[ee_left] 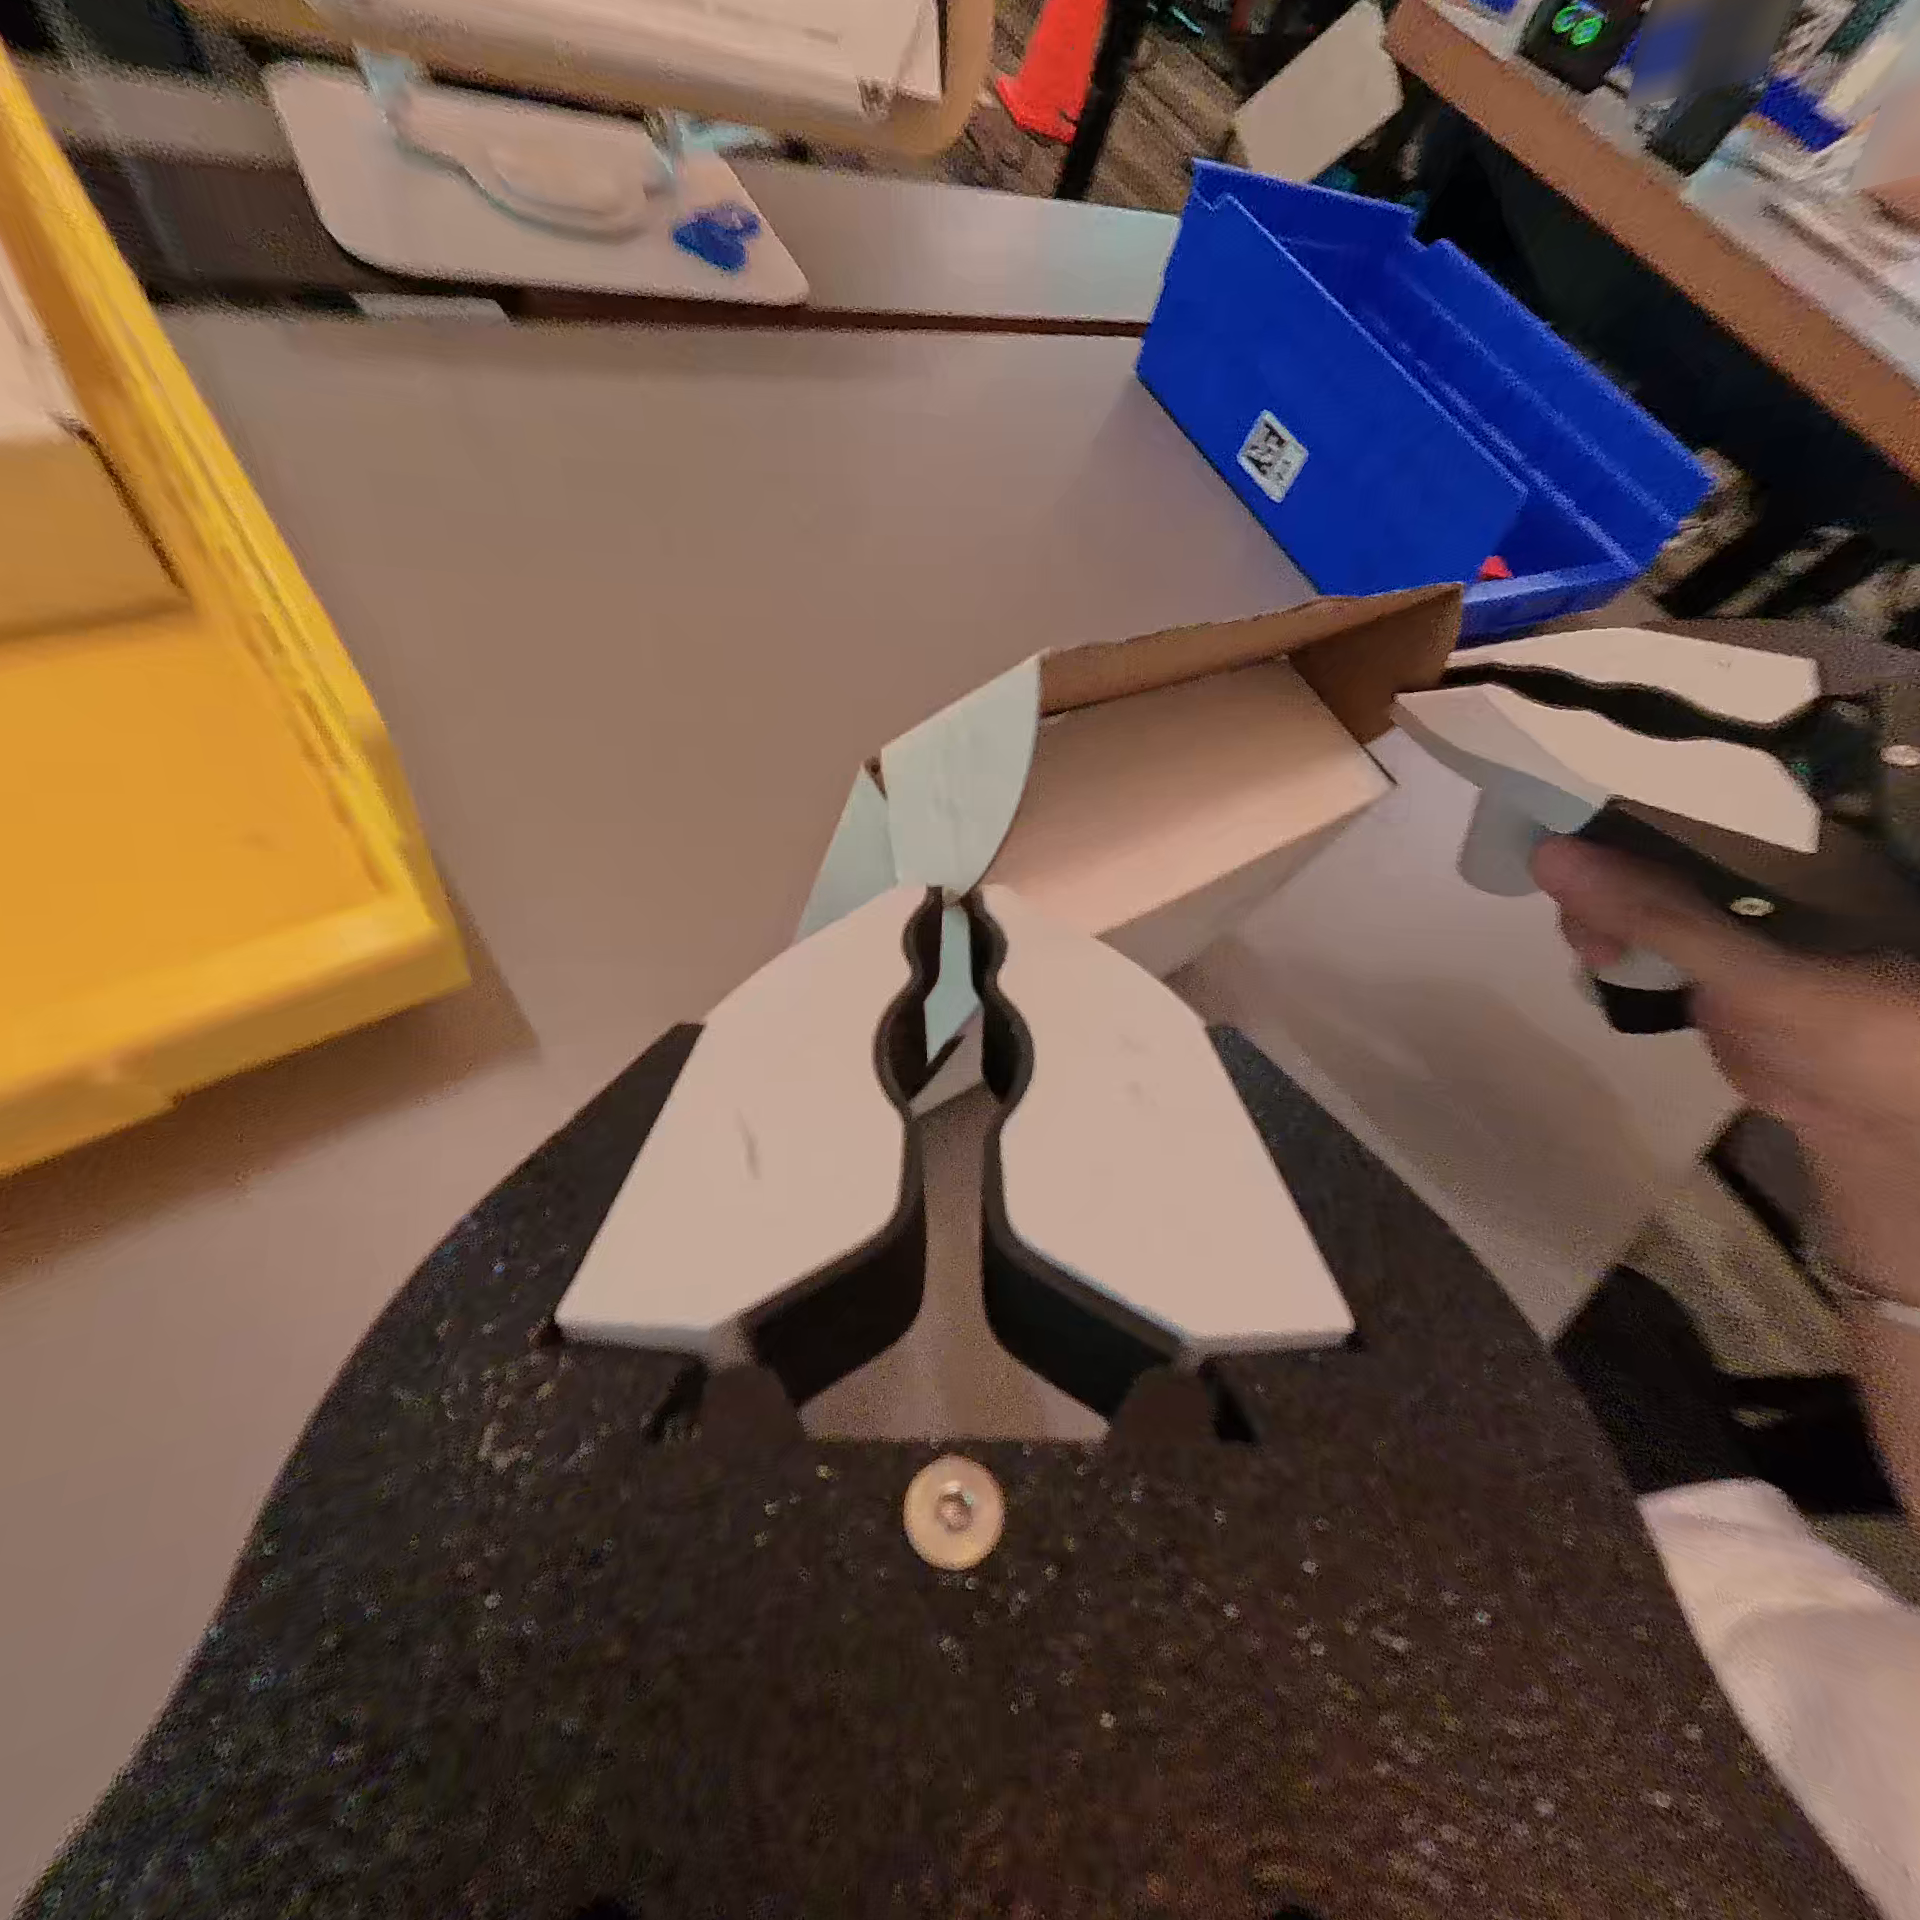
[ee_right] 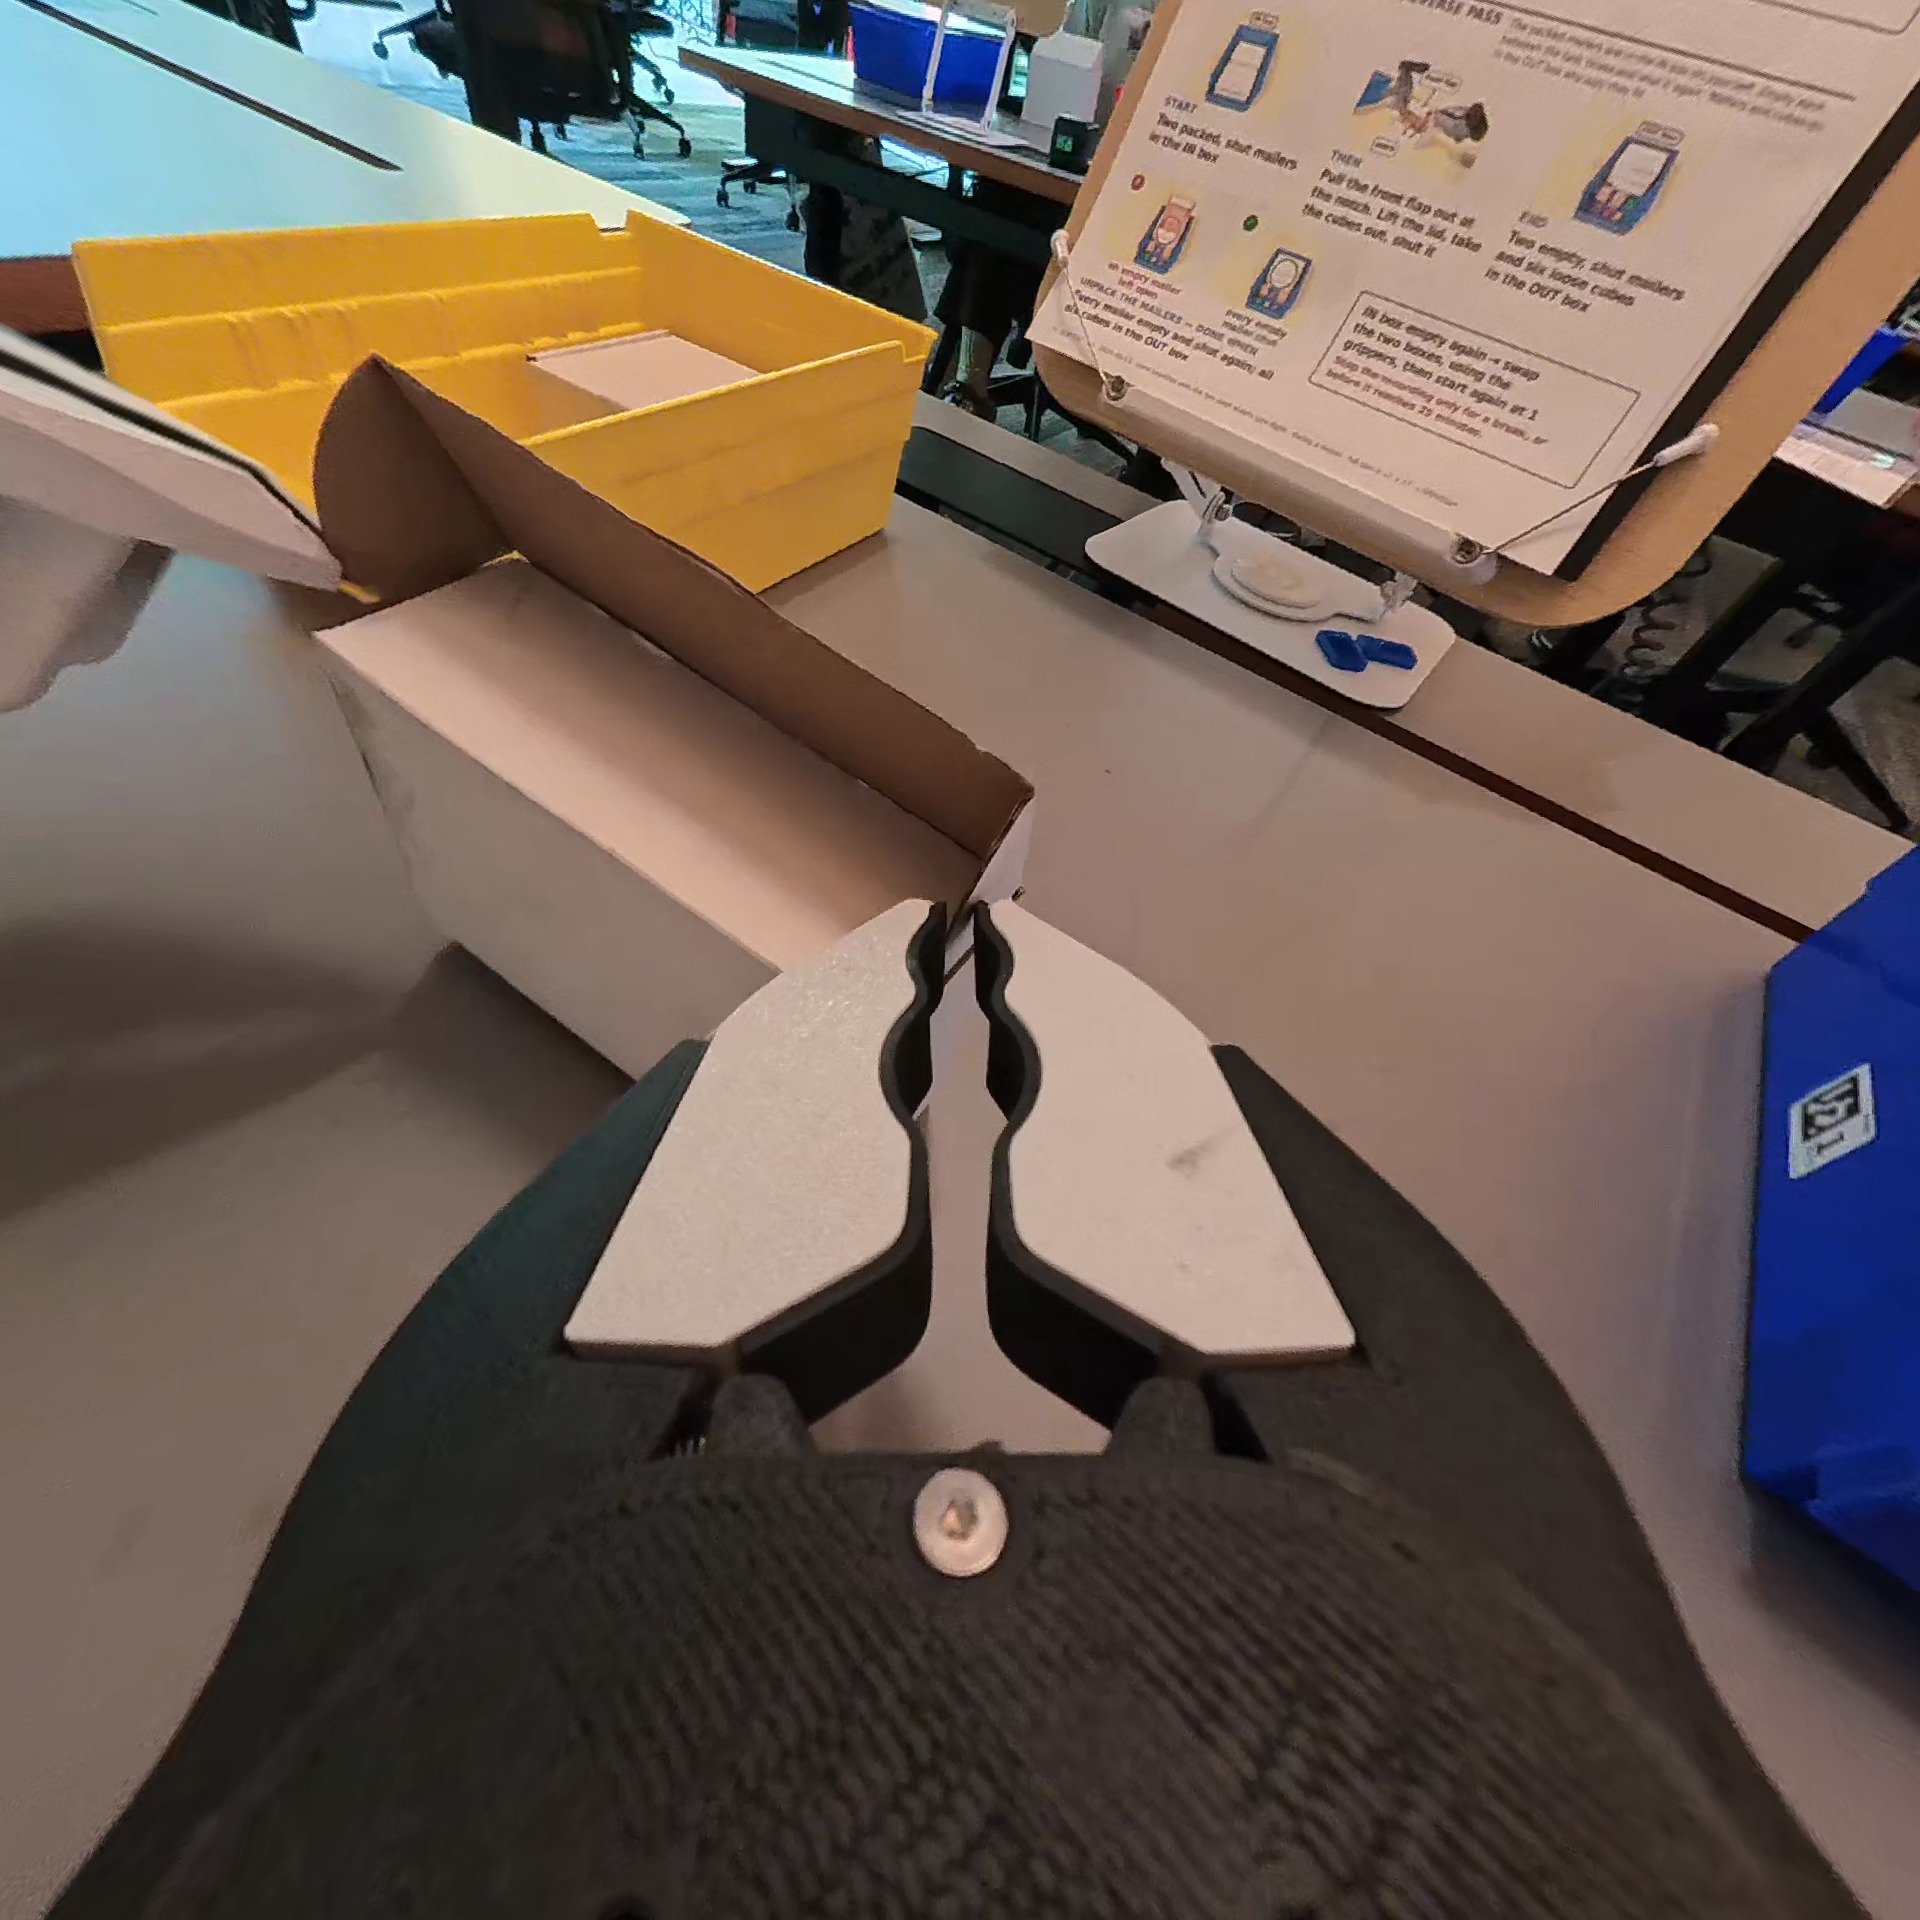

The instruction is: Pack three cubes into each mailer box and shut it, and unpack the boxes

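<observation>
Left gripper (ee_left: 951, 914) is pinched tight on the rounded side tab (ee_left: 961, 800) of the mailer box (ee_left: 1174, 821), a sliver of pale card showing between the fingertips. Over on the other end, the right gripper (ee_right: 961, 914) has its fingers drawn nearly together at the far corner of the front flap (ee_right: 727, 644), and it looks to be nipping that corner's edge, though the contact is partly hidden behind the tips, so call it probable. Between the two tools the box sits white and shallow on the grey table (ee_left: 644, 540), lid lying flat across the top, brown underside of the flap standing up along one long edge. No cubes showing here; whether any are inside cannot be told. Further out, the yellow bin (ee_right: 727, 436) holds another white mailer (ee_right: 644, 369), the blue bin (ee_left: 1382, 436) waits on the opposite side, and an instruction board (ee_right: 1455, 260) stands propped beyond the table edge. The dangers from here, by my reading: both grips are thin bites on bare card, so uneven pulling could twist the flap, crease the tab, or let one corner slip free; and a hard tug could drag the light box across the table.
</observation>
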A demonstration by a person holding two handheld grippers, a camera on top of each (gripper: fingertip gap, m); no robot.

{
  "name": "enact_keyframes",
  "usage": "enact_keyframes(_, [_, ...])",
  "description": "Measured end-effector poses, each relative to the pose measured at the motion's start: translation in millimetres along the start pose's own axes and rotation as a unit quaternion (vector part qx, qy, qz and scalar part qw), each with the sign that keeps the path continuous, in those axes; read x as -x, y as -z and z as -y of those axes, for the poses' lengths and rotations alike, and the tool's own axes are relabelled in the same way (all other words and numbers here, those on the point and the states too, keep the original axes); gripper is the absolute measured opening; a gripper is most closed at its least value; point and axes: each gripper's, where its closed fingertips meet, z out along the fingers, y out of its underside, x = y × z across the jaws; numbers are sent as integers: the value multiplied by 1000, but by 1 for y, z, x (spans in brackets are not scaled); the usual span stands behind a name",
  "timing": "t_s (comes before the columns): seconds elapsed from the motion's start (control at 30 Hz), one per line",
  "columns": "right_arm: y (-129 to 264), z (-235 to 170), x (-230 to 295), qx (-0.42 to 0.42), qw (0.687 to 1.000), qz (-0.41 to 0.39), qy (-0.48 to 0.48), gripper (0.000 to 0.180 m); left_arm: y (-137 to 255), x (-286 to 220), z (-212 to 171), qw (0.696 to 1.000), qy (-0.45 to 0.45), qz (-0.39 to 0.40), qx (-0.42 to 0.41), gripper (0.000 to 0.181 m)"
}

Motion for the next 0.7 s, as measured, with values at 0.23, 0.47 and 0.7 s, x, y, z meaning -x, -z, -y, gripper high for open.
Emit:
enact_keyframes(0.23, [-1, 3, 6, 5, 1000, 3, 18, 5, -10, 10, 4, 993, -80, 92, -6, 3])
enact_keyframes(0.47, [-2, 4, 12, -2, 999, -4, 39, 7, -19, 22, 13, 984, -92, 150, 12, 1])
enact_keyframes(0.7, [-3, 4, 11, -4, 999, -14, 44, 7, -27, 23, 19, 990, -39, 123, 50, 1])
